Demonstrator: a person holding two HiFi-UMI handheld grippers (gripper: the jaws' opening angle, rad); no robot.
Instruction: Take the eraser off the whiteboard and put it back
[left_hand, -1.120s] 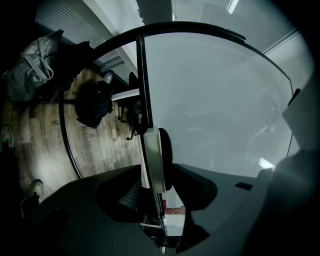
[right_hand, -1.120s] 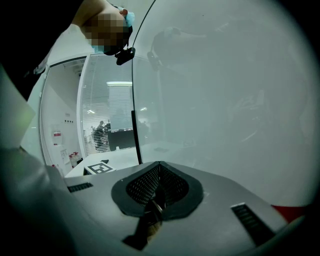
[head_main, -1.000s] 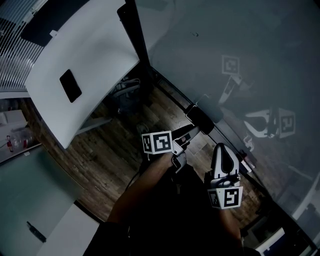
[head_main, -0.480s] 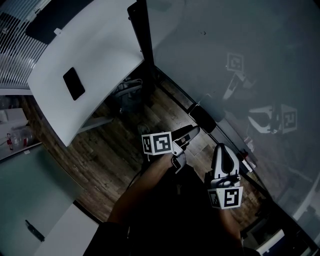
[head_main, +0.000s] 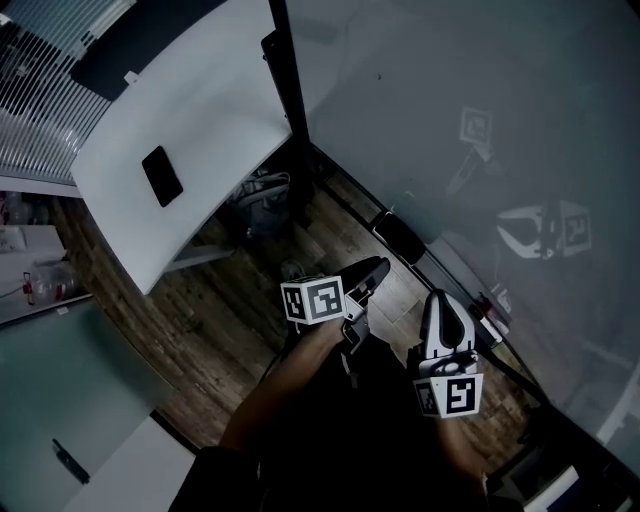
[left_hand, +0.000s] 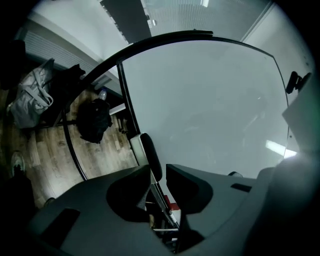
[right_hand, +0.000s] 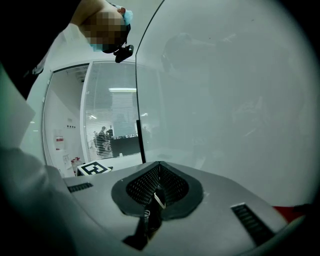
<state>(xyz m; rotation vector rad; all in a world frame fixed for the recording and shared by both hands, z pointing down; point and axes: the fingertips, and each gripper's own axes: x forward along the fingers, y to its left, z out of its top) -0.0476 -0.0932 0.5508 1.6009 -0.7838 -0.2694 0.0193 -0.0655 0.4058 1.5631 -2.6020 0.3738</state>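
A dark oblong eraser (head_main: 400, 237) sits at the lower edge of the big grey whiteboard (head_main: 480, 90), above its tray. In the left gripper view the eraser (left_hand: 150, 154) stands just ahead of the gap between the jaws. My left gripper (head_main: 374, 268) points at it from a short way off. Its jaws have just been closing, a gap still shows and nothing is between them. My right gripper (head_main: 443, 303) hangs to the right of it, near the tray, shut with nothing in it. In its own view the right gripper (right_hand: 159, 166) faces the whiteboard (right_hand: 230, 100).
A second white board (head_main: 190, 120) at the left bears a black rectangle (head_main: 162, 175). A red-capped marker (head_main: 492, 300) lies on the tray. A grey bag (left_hand: 30, 97) and a black backpack (left_hand: 95, 120) rest on the wooden floor (head_main: 200, 310). A black post (head_main: 290, 80) stands between the boards.
The left gripper's jaws have narrowed. Both grippers have risen slightly towards the board's lower edge. The eraser has not moved.
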